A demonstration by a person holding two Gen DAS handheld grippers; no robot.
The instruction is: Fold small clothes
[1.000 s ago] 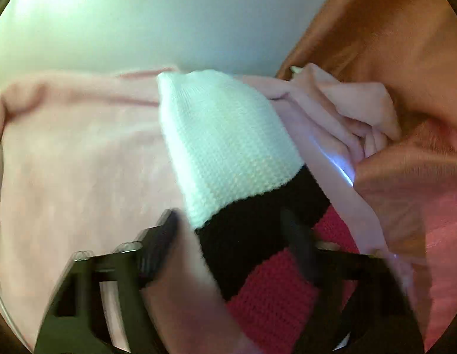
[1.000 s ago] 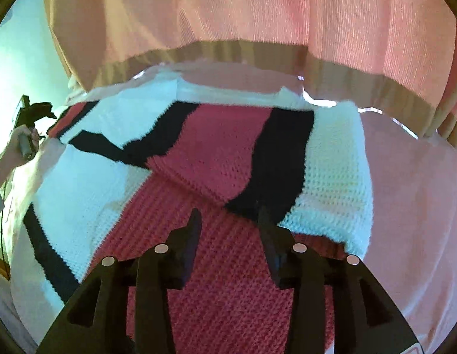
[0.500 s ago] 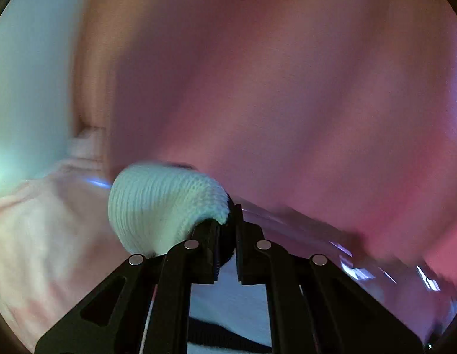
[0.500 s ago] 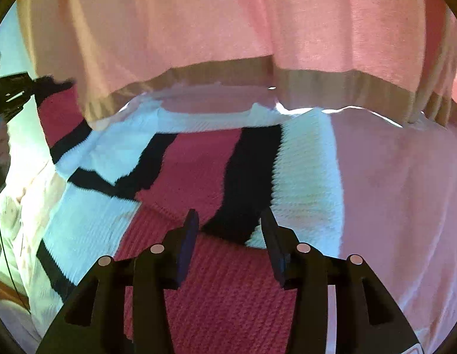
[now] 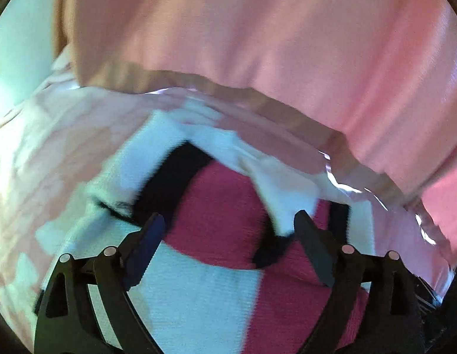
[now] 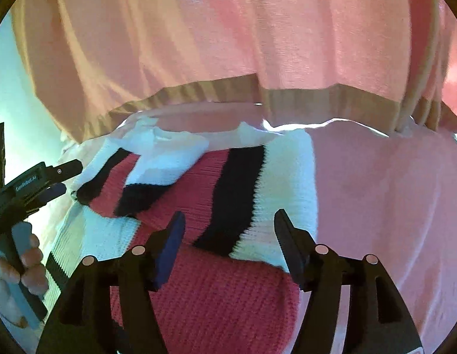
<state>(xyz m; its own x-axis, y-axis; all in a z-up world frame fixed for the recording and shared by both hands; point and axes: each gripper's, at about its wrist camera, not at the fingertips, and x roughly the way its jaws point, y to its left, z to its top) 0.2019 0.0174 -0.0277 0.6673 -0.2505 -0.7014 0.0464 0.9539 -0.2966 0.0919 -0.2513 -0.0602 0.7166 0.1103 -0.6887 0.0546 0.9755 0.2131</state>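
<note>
The left gripper (image 5: 227,233) hangs just above a striped knit sweater (image 6: 228,183), its two fingers spread wide with nothing between them. The right gripper (image 6: 228,230) is the same: fingers wide apart and empty, poised low over the sweater's red body. In the right wrist view the left gripper appears again at the far left edge, held in the person's hand (image 6: 19,262).

The sweater, knitted in red, black and white bands, lies spread on a pale pink cloth (image 6: 391,206) that covers the surface. Both sleeves look already folded in across the chest. One sleeve (image 6: 246,194) lies flat and neat on the right side of that view. The other sleeve (image 6: 157,171) lies on the left, a little rumpled, with its white cuff bunched near the collar. Judging from this, the sleeve folds are done. What seems left is smoothing the rumpled sleeve and doubling the body over from hem to collar.

Beyond the sweater hangs a pink curtain (image 6: 258,29) with a tan hem band (image 6: 317,100), its lower edge close behind the collar. It could crowd any reach toward that end. A pale wall (image 5: 19,44) shows at the left. Nothing else lies on the garment. The left wrist view is blurred, so finer detail there cannot be made out.
</note>
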